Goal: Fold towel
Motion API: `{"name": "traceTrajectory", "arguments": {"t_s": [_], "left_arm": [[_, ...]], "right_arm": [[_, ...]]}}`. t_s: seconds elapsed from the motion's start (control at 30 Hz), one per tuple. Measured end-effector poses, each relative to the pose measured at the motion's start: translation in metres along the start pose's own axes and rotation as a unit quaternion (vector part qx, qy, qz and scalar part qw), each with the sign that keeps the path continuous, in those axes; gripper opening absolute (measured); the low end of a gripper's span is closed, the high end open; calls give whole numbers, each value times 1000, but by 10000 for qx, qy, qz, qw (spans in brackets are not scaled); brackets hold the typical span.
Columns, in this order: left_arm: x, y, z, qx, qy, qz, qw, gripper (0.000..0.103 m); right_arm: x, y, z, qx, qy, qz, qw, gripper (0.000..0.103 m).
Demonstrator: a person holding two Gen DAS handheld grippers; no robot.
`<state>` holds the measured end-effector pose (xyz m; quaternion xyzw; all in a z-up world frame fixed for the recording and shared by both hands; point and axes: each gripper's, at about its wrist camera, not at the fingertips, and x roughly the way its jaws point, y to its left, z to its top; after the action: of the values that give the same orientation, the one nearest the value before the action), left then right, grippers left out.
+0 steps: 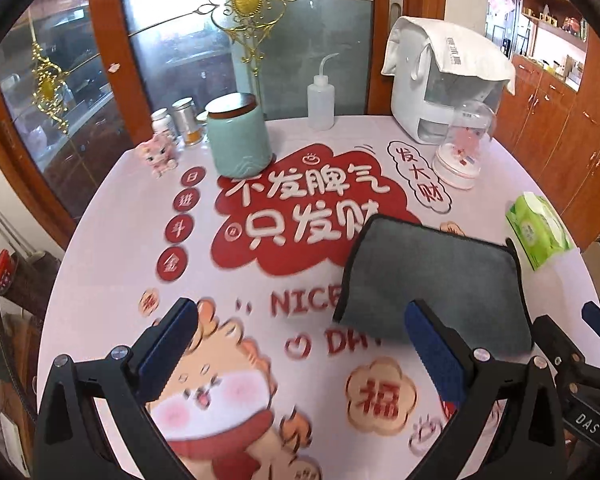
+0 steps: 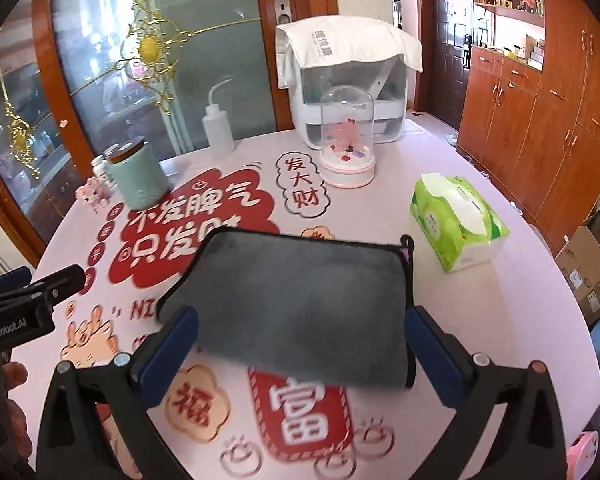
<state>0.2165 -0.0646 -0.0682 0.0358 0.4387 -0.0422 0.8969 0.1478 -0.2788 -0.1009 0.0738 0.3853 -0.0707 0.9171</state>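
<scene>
Your left gripper [image 1: 304, 344] and right gripper [image 2: 300, 344] both gape empty; the folded grey towel [image 2: 296, 300] lies mid-frame

1. One grey folded towel [image 2: 300, 300].
2. Two hand-held grippers: left hand-held gripper [image 1: 300, 344], right hand-held gripper [image 2: 300, 346].
3. One green jar [image 1: 239, 136].
4. One squeeze bottle [image 1: 321, 102].
5. One glass dome [image 2: 347, 136].
6. One tissue pack [image 2: 456, 222].
7. One pink toy [image 1: 159, 155].

The tablecloth [image 1: 112, 240] reads "不发脾气 只发财", "发大财", "NICE", "福" and "富", while "DAS" marks the right gripper [image 1: 588, 424] and "GenRobot.AI" marks the left gripper [image 2: 16, 320].
</scene>
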Motion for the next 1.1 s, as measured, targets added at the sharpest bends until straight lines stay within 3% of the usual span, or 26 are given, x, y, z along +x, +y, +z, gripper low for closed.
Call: {"name": "traceTrajectory", "arguments": {"t_s": [0.37, 0.9, 1.1], "left_arm": [[-63, 25, -49, 20, -64, -84, 9999, 102], [-132, 46, -89, 6, -267, -467, 9986, 102], [-154, 60, -97, 5, -385, -398, 9985, 102]], "right_arm": [[-67, 27, -37, -170, -84, 69, 9998, 103], [-138, 57, -76, -162, -282, 202, 9993, 103], [-161, 69, -89, -297, -280, 250, 9989, 103]]}}
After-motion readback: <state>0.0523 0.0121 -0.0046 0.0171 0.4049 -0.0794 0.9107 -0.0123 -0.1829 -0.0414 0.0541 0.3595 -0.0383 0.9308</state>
